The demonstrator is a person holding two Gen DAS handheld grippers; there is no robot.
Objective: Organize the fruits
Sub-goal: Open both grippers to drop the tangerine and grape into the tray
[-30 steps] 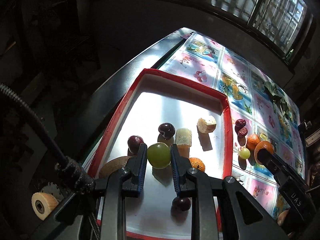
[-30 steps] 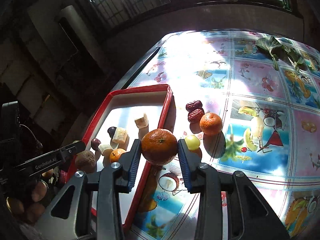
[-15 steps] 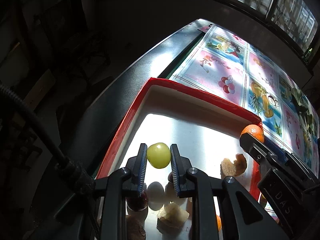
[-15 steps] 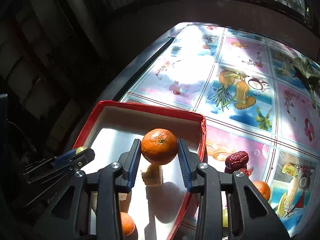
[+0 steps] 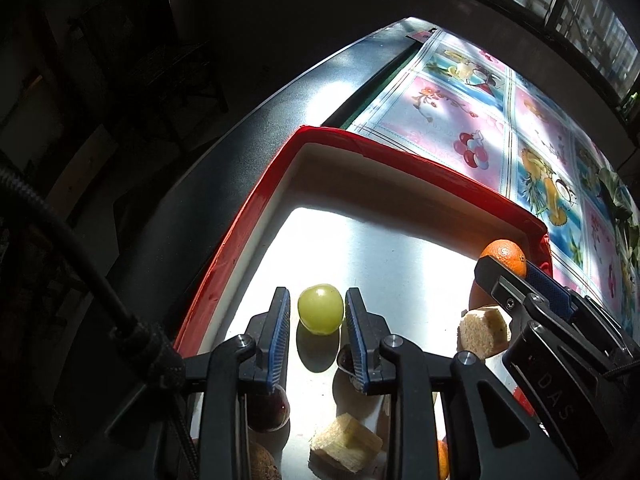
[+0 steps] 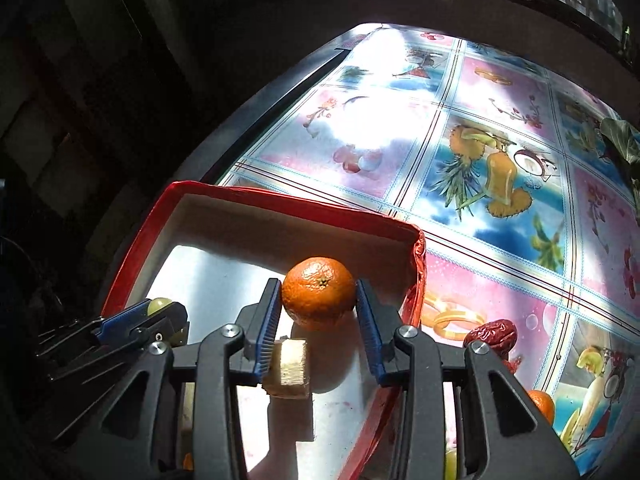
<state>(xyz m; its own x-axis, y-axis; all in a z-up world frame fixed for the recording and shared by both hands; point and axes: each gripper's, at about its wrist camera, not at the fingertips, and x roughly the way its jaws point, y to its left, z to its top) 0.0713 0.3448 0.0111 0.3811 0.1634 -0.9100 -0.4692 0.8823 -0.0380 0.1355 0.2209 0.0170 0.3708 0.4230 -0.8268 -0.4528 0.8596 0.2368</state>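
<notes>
The right gripper (image 6: 316,312) is clamped across the widest part of the orange (image 6: 319,293), a firm, fairly light fruit, low over the far right corner of the red tray (image 6: 304,200). The left gripper (image 5: 316,322) has jaws opening around the green grape (image 5: 321,309) on the tray floor; small, smooth, easily bruised and liable to roll, it wants gentle hold across its middle.

1. A glossy tablecloth (image 6: 500,184) printed with squares of fruit pictures covers the bench (image 5: 240,148).
2. The bench's dark bare edge shows left of the cloth.
3. A barred window (image 5: 592,12) sits above.
4. A green leaf (image 6: 618,142) lies far right on the cloth.
</notes>
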